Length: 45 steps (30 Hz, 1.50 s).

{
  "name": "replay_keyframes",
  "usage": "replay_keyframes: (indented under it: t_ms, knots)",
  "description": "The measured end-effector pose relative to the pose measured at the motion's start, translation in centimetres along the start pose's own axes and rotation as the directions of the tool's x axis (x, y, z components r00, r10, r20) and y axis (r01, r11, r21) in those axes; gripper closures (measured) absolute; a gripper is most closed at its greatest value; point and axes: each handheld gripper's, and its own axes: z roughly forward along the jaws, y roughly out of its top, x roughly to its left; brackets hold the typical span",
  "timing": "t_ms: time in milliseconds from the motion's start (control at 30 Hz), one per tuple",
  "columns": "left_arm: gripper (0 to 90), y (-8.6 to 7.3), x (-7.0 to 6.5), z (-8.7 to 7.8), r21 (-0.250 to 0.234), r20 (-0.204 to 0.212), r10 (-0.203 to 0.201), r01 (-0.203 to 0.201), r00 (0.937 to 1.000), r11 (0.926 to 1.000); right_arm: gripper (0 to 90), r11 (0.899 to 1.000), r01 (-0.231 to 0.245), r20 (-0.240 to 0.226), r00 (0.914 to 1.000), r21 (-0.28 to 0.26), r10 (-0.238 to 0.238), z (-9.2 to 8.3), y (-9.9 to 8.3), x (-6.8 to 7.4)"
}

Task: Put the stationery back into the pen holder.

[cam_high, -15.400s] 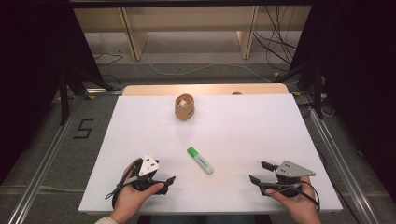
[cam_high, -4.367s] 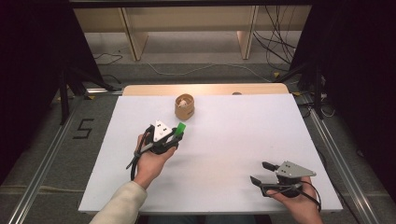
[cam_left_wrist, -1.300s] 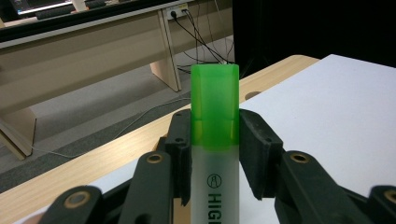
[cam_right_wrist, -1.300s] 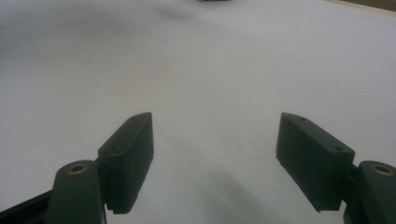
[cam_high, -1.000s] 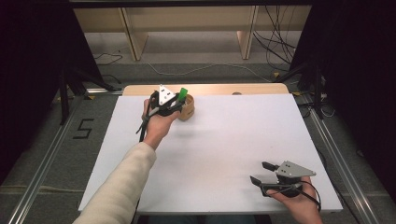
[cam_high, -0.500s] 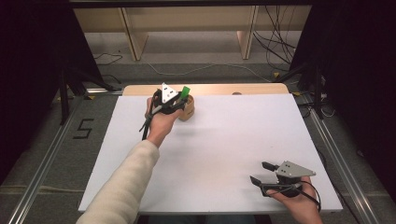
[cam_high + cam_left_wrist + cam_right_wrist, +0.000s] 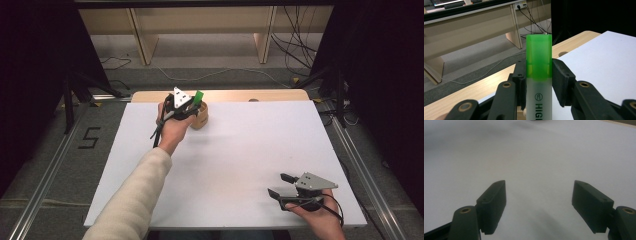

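Jaws of the left gripper (image 7: pixel 539 82) pressed from both sides on a green highlighter (image 7: pixel 539 75), holding it upright, green cap up, white barrel below with dark printed letters partly visible. Seen from the high view, left gripper (image 7: pixel 187 107) raised at the far edge of the white table (image 7: pixel 260 150), directly above a small round wooden cup (image 7: pixel 200 119), with the green cap of the highlighter (image 7: pixel 199 96) pointing up and away over the cup's far rim. Cannot tell whether the lower end of the highlighter is already inside the cup, hidden by the gripper and the hand. Left arm in a cream sleeve (image 7: pixel 135 200) stretched diagonally from the near edge toward the cup; grey three-cornered plate on top of the gripper, black cable hanging beside the wrist. Jaws of the right gripper (image 7: pixel 539 205) spread wide apart, nothing between them, just white table surface (image 7: pixel 536 157) beneath. Right gripper (image 7: pixel 282 186) resting low at the near right corner of the table, held by the right hand (image 7: pixel 320 215), well apart from the cup and the highlighter. Beyond the table, pale wooden furniture legs (image 7: pixel 142 35) and loose cables (image 7: pixel 300 45) on a grey floor.
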Motion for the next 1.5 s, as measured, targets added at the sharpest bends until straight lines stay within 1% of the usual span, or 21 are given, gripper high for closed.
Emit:
replay_keyframes:
  t_ms: [500, 533, 600, 733, 767, 867, 900, 1100, 1267, 1300, 1333, 1433, 1467, 1500]
  knots:
    - [66.8, 0.4, 0.1, 0.6, -0.006, 0.002, -0.008, 0.008, 1.0, 1.0, 28.3, 1.0, 0.001, 0.002, 1.0, 0.004, -0.001, 0.0, 0.0, 0.0]
    - [66.7, 0.4, 0.1, 0.7, -0.005, 0.006, -0.004, 0.004, 1.0, 1.0, 28.4, 1.0, 0.002, 0.002, 1.0, 0.004, -0.002, 0.0, 0.0, 0.0]
    - [66.8, 0.5, 0.1, 0.8, -0.011, 0.007, -0.01, 0.01, 0.9999, 0.9999, 28.3, 1.0, 0.002, 0.002, 1.0, 0.002, -0.002, 0.1, 0.0, 0.0]
    - [66.7, 0.8, 0.2, 1.0, -0.007, 0.006, -0.002, 0.002, 1.0, 1.0, 28.3, 1.0, 0.002, 0.0, 1.0, -0.001, -0.002, 0.1, 0.0, -0.1]
    - [66.8, 0.8, 0.2, 1.0, -0.01, 0.004, -0.007, 0.007, 1.0, 0.9999, 28.3, 1.0, 0.004, 0.002, 1.0, 0.003, -0.004, 0.1, 0.0, -0.1]
    - [66.7, 1.0, 0.3, 1.2, -0.007, 0.004, -0.004, 0.004, 1.0, 1.0, 28.3, 1.0, 0.003, 0.0, 1.0, -0.001, -0.003, 0.1, 0.0, -0.1]
    - [66.8, 1.0, 0.2, 1.3, -0.012, 0.005, -0.01, 0.01, 0.9999, 0.9999, 28.4, 1.0, 0.002, 0.001, 1.0, 0.001, -0.002, 0.1, 0.0, -0.1]
    - [66.7, 1.4, 0.4, 1.5, -0.011, 0.004, -0.005, 0.006, 1.0, 0.9999, 28.4, 1.0, 0.001, 0.001, 1.0, 0.003, -0.001, 0.1, 0.0, -0.1]
    - [66.7, 1.8, 0.7, 1.9, -0.021, 0.003, -0.003, 0.003, 1.0, 0.9998, 28.4, 1.0, 0.001, 0.001, 1.0, 0.003, -0.001, 0.1, 0.0, -0.1]
    - [66.8, 1.9, 0.7, 2.0, -0.022, 0.001, -0.007, 0.007, 1.0, 0.9997, 28.4, 1.0, 0.0, 0.001, 1.0, 0.004, 0.0, 0.1, 0.0, -0.1]
    - [66.7, 2.0, 0.8, 2.1, -0.02, 0.002, -0.002, 0.002, 1.0, 0.9998, 28.4, 1.0, 0.001, 0.001, 1.0, 0.003, -0.001, 0.1, 0.0, -0.1]
    - [66.7, 2.2, 0.9, 2.3, -0.023, 0.003, -0.004, 0.004, 1.0, 0.9997, 28.4, 1.0, 0.002, 0.001, 1.0, 0.004, -0.002, 0.1, 0.0, -0.1]
    - [66.7, 2.2, 0.9, 2.4, -0.026, 0.001, -0.012, 0.012, 0.9999, 0.9996, 28.4, 1.0, 0.0, 0.0, 1.0, 0.003, 0.0, 0.1, 0.0, -0.1]
    - [66.8, 2.3, 0.9, 2.5, -0.026, 0.0, -0.008, 0.008, 1.0, 0.9996, 28.4, 1.0, 0.002, 0.0, 1.0, 0.004, -0.002, 0.1, -0.1, -0.1]
